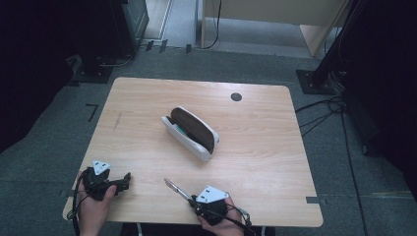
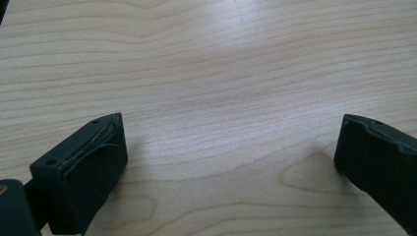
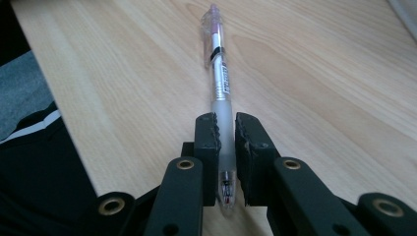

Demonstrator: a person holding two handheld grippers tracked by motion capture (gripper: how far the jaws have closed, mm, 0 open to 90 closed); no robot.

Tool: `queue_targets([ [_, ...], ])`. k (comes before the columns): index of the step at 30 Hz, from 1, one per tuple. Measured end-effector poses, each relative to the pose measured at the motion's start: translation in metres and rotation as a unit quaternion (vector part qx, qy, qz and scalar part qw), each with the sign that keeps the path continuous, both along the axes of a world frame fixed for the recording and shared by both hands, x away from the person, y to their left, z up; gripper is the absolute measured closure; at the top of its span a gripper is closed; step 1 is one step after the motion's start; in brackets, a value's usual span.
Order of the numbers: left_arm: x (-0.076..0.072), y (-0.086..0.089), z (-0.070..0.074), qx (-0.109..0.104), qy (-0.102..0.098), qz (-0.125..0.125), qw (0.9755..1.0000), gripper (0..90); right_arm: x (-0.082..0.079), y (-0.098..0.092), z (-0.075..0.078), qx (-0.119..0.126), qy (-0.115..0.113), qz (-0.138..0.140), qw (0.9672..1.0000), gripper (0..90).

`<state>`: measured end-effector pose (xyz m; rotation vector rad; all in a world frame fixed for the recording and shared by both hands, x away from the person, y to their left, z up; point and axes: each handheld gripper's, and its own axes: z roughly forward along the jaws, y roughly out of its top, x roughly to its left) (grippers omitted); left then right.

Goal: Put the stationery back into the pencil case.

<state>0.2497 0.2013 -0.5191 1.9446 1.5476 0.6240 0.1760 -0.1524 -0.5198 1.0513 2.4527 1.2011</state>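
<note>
The pale wood-grain table (image 1: 255, 162) carried a white oblong pencil case (image 1: 191, 133) with a dark brown flap near its middle, lying on a slant and well apart from both hands. At the near edge the person's right hand (image 1: 222, 223) came in from below, holding the black two-jaw right gripper (image 3: 225, 129) low and nearly level over the tabletop, its nose aimed up and to the left in the high view. Its jaws were closed to a narrow gap, the pads pressed on the frosted grip of a clear plastic ballpoint pen (image 3: 220, 83). The pen's long axis ran straight out along the jaws, clip and pink-tinted cap end pointing away from the hand, writing tip back between the jaw arms; a printed label and a dark band showed on its barrel. At the table's near left corner the left hand (image 1: 96, 206) held the left gripper (image 2: 231, 142) pointing right, jaws wide apart over bare wood, holding nothing.
</note>
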Motion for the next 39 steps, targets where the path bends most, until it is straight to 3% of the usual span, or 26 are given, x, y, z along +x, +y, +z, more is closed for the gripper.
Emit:
queue_targets([
  [7,0.000,0.000,0.000,0.000,0.000,0.000,1.0000,0.0,0.012,-0.018,0.000,-0.004,-0.007,-0.050,0.9987,80.4],
  [12,0.000,0.000,0.000,0.000,0.000,0.000,1.0000,0.0,0.015,-0.025,-0.002,0.008,-0.003,-0.051,0.9987,76.3],
  [17,0.000,0.000,0.000,0.000,0.000,0.000,1.0000,0.0,0.011,-0.023,-0.003,-0.011,-0.025,-0.049,0.9984,74.1],
  [19,0.000,0.000,0.000,0.000,0.000,0.000,1.0000,0.0,0.009,-0.022,-0.002,-0.020,-0.033,-0.046,0.9982,79.0],
  [29,0.000,0.000,0.000,0.000,0.000,0.000,1.0000,0.0,0.012,-0.031,0.002,0.026,-0.007,-0.050,0.9984,81.0],
  [39,0.000,0.000,0.000,0.000,0.000,0.000,1.0000,0.0,0.018,-0.042,0.032,0.045,-0.026,-0.053,0.9972,81.0],
])
